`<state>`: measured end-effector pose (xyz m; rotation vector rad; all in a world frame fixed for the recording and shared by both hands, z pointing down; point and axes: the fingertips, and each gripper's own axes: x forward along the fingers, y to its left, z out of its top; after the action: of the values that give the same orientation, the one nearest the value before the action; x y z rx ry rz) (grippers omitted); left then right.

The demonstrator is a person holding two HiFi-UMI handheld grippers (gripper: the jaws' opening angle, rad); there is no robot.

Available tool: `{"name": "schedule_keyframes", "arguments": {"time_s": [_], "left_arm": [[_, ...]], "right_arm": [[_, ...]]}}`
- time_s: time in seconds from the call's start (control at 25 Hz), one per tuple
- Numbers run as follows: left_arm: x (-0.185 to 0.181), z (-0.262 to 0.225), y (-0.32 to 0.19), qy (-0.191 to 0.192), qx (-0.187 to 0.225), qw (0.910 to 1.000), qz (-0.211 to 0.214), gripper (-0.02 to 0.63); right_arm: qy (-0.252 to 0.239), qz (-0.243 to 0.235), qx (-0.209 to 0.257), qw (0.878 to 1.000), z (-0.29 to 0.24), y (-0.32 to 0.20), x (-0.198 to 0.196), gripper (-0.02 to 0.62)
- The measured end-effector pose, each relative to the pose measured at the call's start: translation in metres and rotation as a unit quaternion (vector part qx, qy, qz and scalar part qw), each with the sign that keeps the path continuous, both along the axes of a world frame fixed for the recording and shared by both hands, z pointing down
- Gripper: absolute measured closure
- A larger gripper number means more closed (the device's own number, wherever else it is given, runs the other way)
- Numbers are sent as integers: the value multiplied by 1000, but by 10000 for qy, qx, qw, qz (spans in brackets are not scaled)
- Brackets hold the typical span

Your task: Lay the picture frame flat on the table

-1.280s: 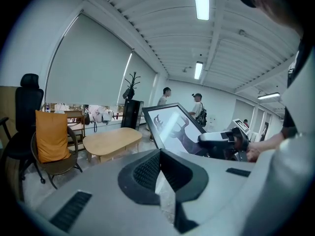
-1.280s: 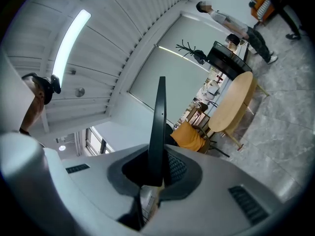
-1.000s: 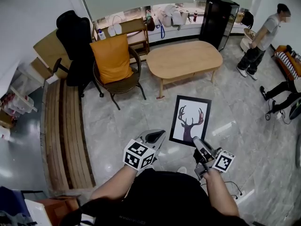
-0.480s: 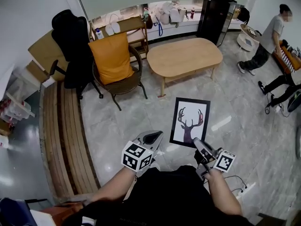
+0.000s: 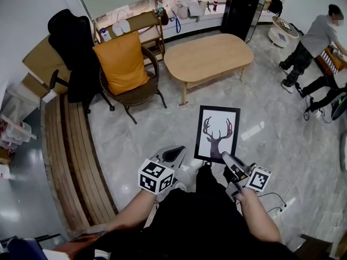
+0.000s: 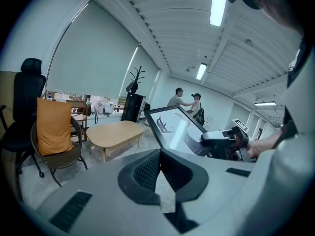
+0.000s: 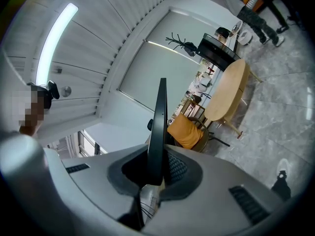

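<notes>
**Head view.** The frame [image 5: 217,133], black with a deer print, was in the air over the floor, well short of the table [image 5: 209,56] and on the near side of it. It stood roughly upright, with its top edge toward the table. The right gripper [image 5: 226,158] had hold of it at the bottom rail. The left gripper [image 5: 174,155] hung beside it, farther from the table than the frame and touching nothing.

**Left gripper view.** The jaws of the left gripper [image 6: 160,154] were together with nothing between them. The frame [image 6: 172,129] showed tilted, with a bright streak across its face. I took that for glass or glossy glazing. The table [image 6: 113,132] lay beyond it, bare.

**Right gripper view.** The right gripper [image 7: 157,173] was nearly closed, its pads clamped on the frame [image 7: 158,117]. The frame was seen edge-on as a thin dark blade rising from the jaws. The table [image 7: 229,90] was well apart.

**Handling (judgement).**
- The frame looked stiff, flat and thin, probably light.
- It was gripped at one edge only, so it could lever and twist in the pads.
- The smooth moulding might slip.
- The glazed face would be fragile, so a corner-first drop onto the table would be risky.
- The rail was the right place to hold, never the face.
- The free left gripper could take a side rail for the lowering.
</notes>
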<state>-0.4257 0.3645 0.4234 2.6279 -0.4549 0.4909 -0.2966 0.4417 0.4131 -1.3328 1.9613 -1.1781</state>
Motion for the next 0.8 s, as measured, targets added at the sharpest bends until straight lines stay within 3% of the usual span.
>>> {"name": "schedule_keyframes", "arguments": {"time_s": [0.28,0.52,0.8], "left_arm": [[14,26,-13,-88,114,9999,-66,606],[90,6,-85,-229,180,9994,-199,606],[193,-1,-135,-270,404,9988,-80,606]], "right_arm": [[-77,32,196,9998,27,-22,25,569],[-32,-89,302,9995,4,-96,105,569],[-36,-5,420,9991,5,-135,200,569]]}}
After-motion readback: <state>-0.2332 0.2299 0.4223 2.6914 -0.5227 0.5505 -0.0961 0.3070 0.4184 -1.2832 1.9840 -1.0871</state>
